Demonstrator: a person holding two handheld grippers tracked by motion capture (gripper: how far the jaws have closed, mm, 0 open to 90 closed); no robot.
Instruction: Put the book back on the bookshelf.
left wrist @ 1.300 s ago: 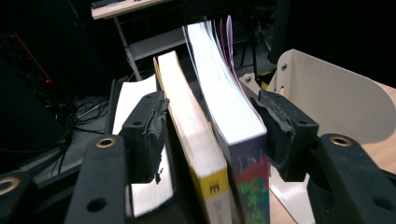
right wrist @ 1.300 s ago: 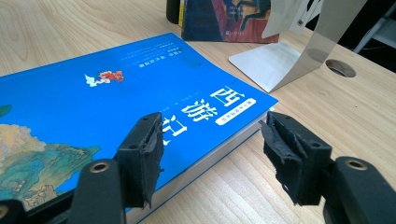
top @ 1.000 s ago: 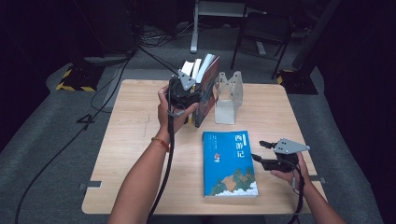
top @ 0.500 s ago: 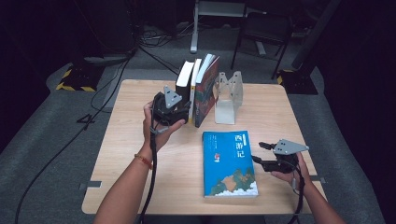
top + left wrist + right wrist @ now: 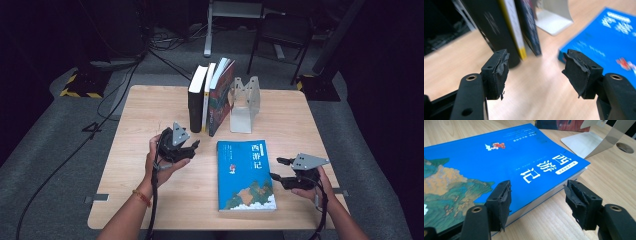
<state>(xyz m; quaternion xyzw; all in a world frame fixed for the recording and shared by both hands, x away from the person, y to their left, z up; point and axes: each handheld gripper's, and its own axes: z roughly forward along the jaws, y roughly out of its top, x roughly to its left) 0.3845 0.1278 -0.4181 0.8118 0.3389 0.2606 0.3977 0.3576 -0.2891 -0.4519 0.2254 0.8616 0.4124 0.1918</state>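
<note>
Two hand-held grippers work low over a wooden table (image 5: 150, 200), a person's forearms reaching in from its near edge. Near the right edge, the right gripper (image 5: 278, 169) lies level, aimed at the right side of a blue book (image 5: 245, 172) that rests flat, cover up, close to the near edge and right of the middle. From the right gripper view, its jaws stand partly apart with one pad (image 5: 500, 202) over the cover and the other pad (image 5: 580, 203) beyond the book's edge above bare wood; neither presses on the book (image 5: 499, 165), and nothing is held. Left of the book, about mid-table, the left gripper (image 5: 191, 150) points toward the far edge, gripped in the left hand (image 5: 161, 165). Its jaws have just been opening and stand roughly half spread, with only tabletop between the pads (image 5: 499, 72). Farther back, three upright books (image 5: 210, 97) stand in a row at the middle of the far edge, the rightmost leaning against a white metal bookend (image 5: 244, 102). The left gripper view shows those spines (image 5: 506, 27) just ahead, with the bookend's foot (image 5: 554, 20) and a corner of the blue book (image 5: 604, 37) to the right. Beyond the far edge, cables and chair legs sit on a dim grey floor.
</note>
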